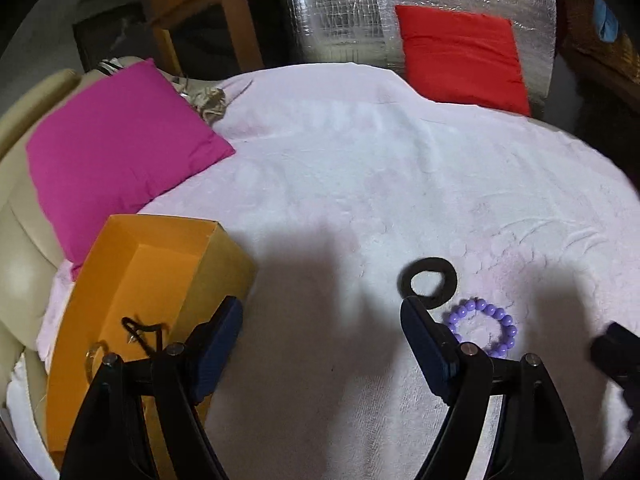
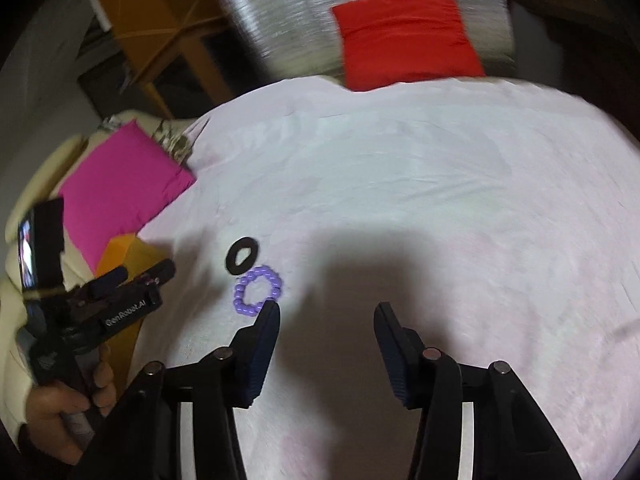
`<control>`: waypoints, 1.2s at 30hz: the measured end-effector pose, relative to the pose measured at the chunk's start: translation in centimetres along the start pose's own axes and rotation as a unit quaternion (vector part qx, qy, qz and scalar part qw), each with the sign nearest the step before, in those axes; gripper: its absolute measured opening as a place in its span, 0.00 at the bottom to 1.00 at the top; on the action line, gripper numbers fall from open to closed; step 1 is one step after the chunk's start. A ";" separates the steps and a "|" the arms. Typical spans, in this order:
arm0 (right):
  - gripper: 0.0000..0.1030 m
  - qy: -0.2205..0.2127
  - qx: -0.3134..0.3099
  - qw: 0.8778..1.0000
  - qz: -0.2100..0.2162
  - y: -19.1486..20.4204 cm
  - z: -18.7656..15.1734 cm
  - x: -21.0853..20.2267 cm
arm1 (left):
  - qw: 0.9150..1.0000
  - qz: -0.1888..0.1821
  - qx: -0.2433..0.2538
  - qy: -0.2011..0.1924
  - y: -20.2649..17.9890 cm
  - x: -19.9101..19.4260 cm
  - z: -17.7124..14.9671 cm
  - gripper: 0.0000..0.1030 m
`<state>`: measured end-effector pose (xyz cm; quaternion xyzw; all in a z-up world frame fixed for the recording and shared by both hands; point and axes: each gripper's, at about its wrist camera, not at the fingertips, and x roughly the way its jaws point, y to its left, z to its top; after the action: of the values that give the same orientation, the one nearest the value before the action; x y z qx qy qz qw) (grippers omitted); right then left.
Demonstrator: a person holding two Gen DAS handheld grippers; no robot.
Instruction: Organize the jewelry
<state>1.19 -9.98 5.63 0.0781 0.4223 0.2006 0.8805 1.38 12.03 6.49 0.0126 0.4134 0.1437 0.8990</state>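
A purple bead bracelet (image 1: 486, 328) and a flat black ring (image 1: 428, 281) lie side by side on the pale pink cover (image 1: 360, 168). An open orange box (image 1: 132, 300) stands at the left and holds a black cord piece (image 1: 144, 334) and a clear ring (image 1: 94, 356). My left gripper (image 1: 322, 312) is open and empty, its right finger just left of the bracelet. My right gripper (image 2: 326, 312) is open and empty above the cover, its left fingertip at the bracelet (image 2: 258, 291), with the black ring (image 2: 241, 260) beyond. The left gripper (image 2: 132, 276) shows at the left of the right wrist view.
A magenta cushion (image 1: 120, 152) lies at the left behind the box and a red cushion (image 1: 464, 56) at the far edge. Silver foil sheeting (image 1: 400, 0) and wooden furniture (image 1: 208, 12) stand behind. The orange box corner (image 2: 128, 252) shows in the right wrist view.
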 end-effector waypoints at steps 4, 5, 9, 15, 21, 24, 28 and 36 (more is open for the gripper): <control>0.46 0.008 -0.025 1.000 -0.001 1.7 0.9 2.7 | 1.000 0.013 -0.006 0.016 1.1 0.9 -0.2 0.79; 0.43 0.015 -0.031 0.999 -0.002 2.2 1.0 3.5 | 1.000 0.013 -0.005 0.022 1.2 1.1 -0.3 0.79; 0.39 0.040 -0.054 0.998 -0.020 3.7 1.2 6.0 | 0.999 0.013 -0.002 0.042 1.6 2.1 -0.5 0.79; 0.29 0.052 -0.071 0.995 -0.048 4.3 1.0 7.8 | 0.999 0.013 -0.004 0.047 1.6 2.5 -0.6 0.79; 0.13 0.053 -0.064 0.995 -0.048 3.6 0.9 7.0 | 0.998 0.013 0.009 0.053 0.7 2.8 -0.8 0.79; 0.13 0.057 -0.058 0.995 -0.052 3.0 0.8 6.2 | 0.999 0.010 0.014 0.052 0.4 3.0 -0.9 0.79; 0.13 0.055 -0.058 0.995 -0.062 1.8 0.5 4.9 | 0.999 -0.001 0.021 0.047 -0.1 3.4 -0.8 0.79; 0.13 0.063 -0.017 0.995 -0.080 -1.4 0.5 3.2 | 0.998 -0.050 0.033 0.025 -2.1 4.5 0.0 0.79</control>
<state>3.78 -9.94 3.24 0.0163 0.4787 0.1409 0.8665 4.66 11.19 2.85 0.0177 0.4402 0.0852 0.8937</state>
